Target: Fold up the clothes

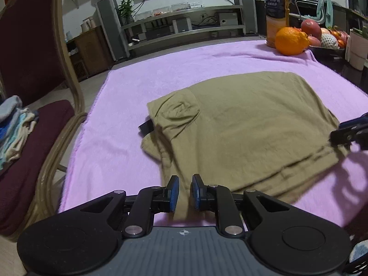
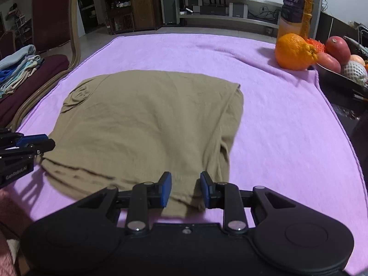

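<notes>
A khaki garment (image 1: 243, 126) lies folded into a rough rectangle on the pink blanket (image 1: 161, 73); it also shows in the right wrist view (image 2: 147, 124). A small black tag (image 1: 145, 127) sticks out at its left edge. My left gripper (image 1: 185, 189) hovers over the garment's near left corner, jaws a little apart with cloth seen between them. My right gripper (image 2: 185, 187) sits over the near right corner, jaws apart and empty. Each gripper shows in the other's view: the right one (image 1: 349, 134) at the right edge and the left one (image 2: 25, 148) at the left edge.
An orange (image 1: 291, 41), a tall juice bottle (image 1: 276, 7) and a fruit bowl (image 2: 340, 76) stand at the far right of the blanket. A maroon chair (image 1: 30, 69) with a pile of folded clothes (image 1: 13, 126) stands to the left. Shelving and speakers line the back wall.
</notes>
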`<state>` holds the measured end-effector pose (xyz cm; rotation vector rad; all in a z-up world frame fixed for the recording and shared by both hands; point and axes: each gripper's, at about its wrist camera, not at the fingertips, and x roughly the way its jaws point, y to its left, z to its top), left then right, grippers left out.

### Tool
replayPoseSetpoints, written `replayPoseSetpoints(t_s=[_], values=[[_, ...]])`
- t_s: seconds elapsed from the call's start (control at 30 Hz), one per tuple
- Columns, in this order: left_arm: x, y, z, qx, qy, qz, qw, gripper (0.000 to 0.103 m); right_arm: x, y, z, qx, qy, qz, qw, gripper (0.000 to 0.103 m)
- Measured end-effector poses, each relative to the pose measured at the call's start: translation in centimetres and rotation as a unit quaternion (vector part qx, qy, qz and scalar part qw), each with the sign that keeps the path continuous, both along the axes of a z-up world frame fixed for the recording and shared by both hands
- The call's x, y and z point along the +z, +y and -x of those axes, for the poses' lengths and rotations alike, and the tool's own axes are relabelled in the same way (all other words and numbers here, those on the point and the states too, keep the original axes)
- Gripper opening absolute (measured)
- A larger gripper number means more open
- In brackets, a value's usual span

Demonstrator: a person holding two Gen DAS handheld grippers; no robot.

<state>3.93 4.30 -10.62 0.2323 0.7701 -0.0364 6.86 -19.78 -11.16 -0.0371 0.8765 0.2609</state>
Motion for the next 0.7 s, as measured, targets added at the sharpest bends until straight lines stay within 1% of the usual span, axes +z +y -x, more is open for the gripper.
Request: replayPoseSetpoints(t_s=[0.03,0.07,0.1,0.13,0.17,0.2,0.23,0.27,0.33,0.4,0.47,0.53,0.63,0.67,0.7], values=[[0.1,0.6,0.6,0.01,0.01,0.017,0.9998,0.015,0.3,-0.4,0.6,-0.005,0.003,-0.007,1.0,0.029],[0.5,1.1,1.0,0.019,0.008,0.035,0.9992,0.018,0.3,-0.7,0.7,-0.01,0.009,-0.033,0.999,0.029],[1.2,1.6,1.4,0.027,-0.003,0.051,0.9983,0.018,0.3,-1.1,0.7,-0.015,0.014,-0.059,0.998,0.029],[1.8,2.1,1.8,0.034,-0.015,0.067,0.9971,0.018,0.4,-1.5,0.8,-0.02,0.02,-0.085,0.996,0.033],[2.4,2.4,1.9,0.041,-0.028,0.079,0.9956,0.018,0.4,-1.8,0.9,-0.025,0.026,-0.111,0.993,0.039],[3.0,2.6,2.0,0.047,-0.043,0.09,0.9939,0.018,0.4,-2.2,1.0,-0.03,0.031,-0.137,0.99,0.043],[3.6,2.9,2.0,0.053,-0.058,0.1,0.9919,0.018,0.5,-2.5,1.1,-0.035,0.037,-0.162,0.985,0.052],[3.9,2.9,1.9,0.057,-0.066,0.109,0.9902,0.018,0.5,-2.9,1.2,-0.04,0.042,-0.188,0.98,0.059],[3.9,2.5,1.3,0.054,-0.064,0.114,0.99,0.018,0.6,-3.6,1.3,-0.05,0.053,-0.239,0.968,0.064],[3.5,1.5,0.5,0.044,-0.06,0.1,0.9922,0.018,0.6,-4.3,1.5,-0.06,0.064,-0.289,0.953,0.064],[3.0,0.6,-0.3,0.036,-0.062,0.078,0.9944,0.018,0.5,-5.0,1.6,-0.072,0.078,-0.338,0.935,0.064],[2.5,0.2,-1.3,0.032,-0.055,0.069,0.9956,0.018,-1.2,-5.4,1.1,-0.1,0.119,-0.381,0.911,0.064],[1.2,0.1,-2.9,0.034,-0.02,0.07,0.9968,0.018,-3.3,-6.0,0.7,-0.142,0.161,-0.431,0.876,0.064],[0.7,0.3,-3.4,0.036,-0.004,0.069,0.9969,0.018,-3.8,-6.1,0.6,-0.153,0.169,-0.443,0.867,0.064],[0.1,0.4,-3.9,0.038,0.012,0.07,0.9968,0.019,-4.2,-6.0,0.5,-0.161,0.173,-0.45,0.861,0.064]])
